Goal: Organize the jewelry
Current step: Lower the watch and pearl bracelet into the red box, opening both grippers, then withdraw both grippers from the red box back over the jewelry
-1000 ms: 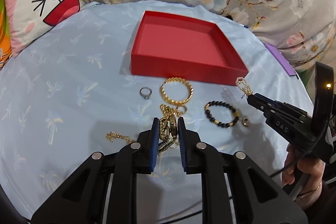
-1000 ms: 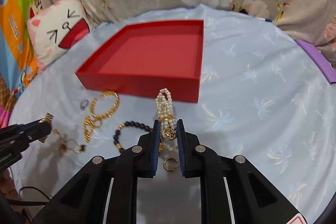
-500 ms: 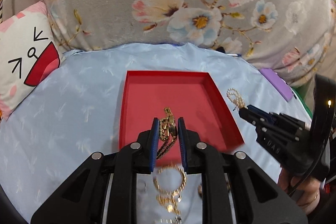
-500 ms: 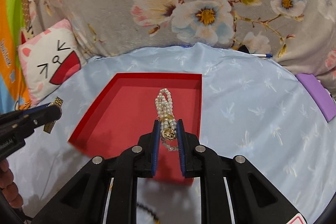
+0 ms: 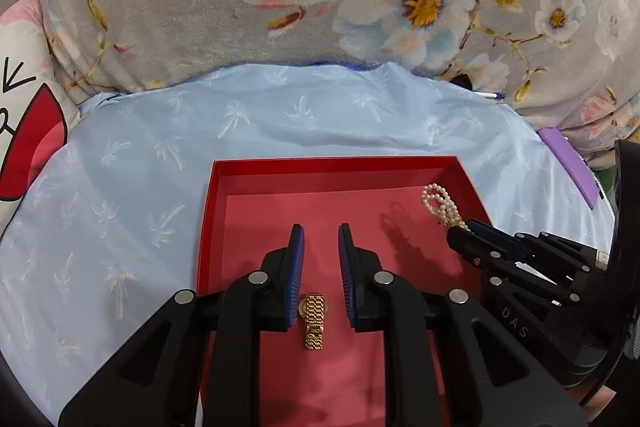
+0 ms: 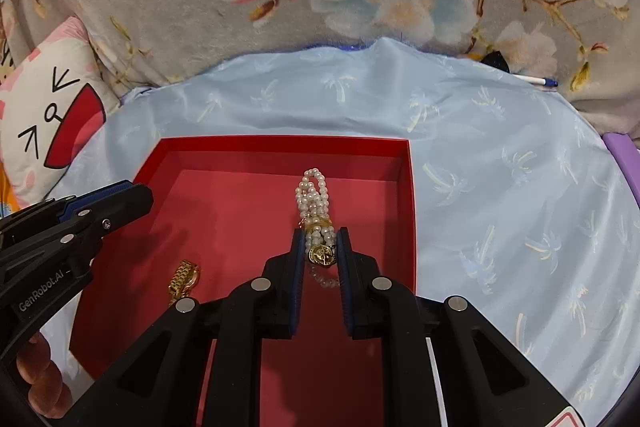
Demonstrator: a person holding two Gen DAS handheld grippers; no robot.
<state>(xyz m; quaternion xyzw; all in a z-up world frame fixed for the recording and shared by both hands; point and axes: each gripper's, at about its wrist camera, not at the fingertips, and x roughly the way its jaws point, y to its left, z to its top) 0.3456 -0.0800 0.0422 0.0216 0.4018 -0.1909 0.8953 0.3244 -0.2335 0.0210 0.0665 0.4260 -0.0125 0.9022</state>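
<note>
A red tray point(image 5: 332, 163) point(image 6: 280, 141) lies on the pale blue cloth, and both grippers hang over it. My left gripper point(image 5: 321, 227) point(image 6: 132, 193) has its jaws a narrow gap apart with nothing between the pads. A gold watch point(image 5: 313, 319) point(image 6: 184, 279) lies flat on the tray floor beneath it. My right gripper point(image 6: 319, 231) point(image 5: 460, 231) is shut on a multi-strand pearl bracelet point(image 6: 314, 195) point(image 5: 438, 201) with a gold pendant. The pearls stick out past its fingertips, near the tray's right wall.
The blue cloth point(image 5: 120, 227) surrounds the tray. A grey floral blanket point(image 5: 320, 7) rises behind it. A cat-face cushion point(image 6: 52, 115) sits at the left, a purple item point(image 5: 568, 163) at the right and a pen point(image 6: 536, 79) at the cloth's far edge. A hand point(image 6: 44, 379) holds the left gripper.
Both grippers have travelled from the jewelry pile forward to over the red tray. The gold watch has left the left gripper's pads and lies on the tray floor. The pearls stay gripped.
</note>
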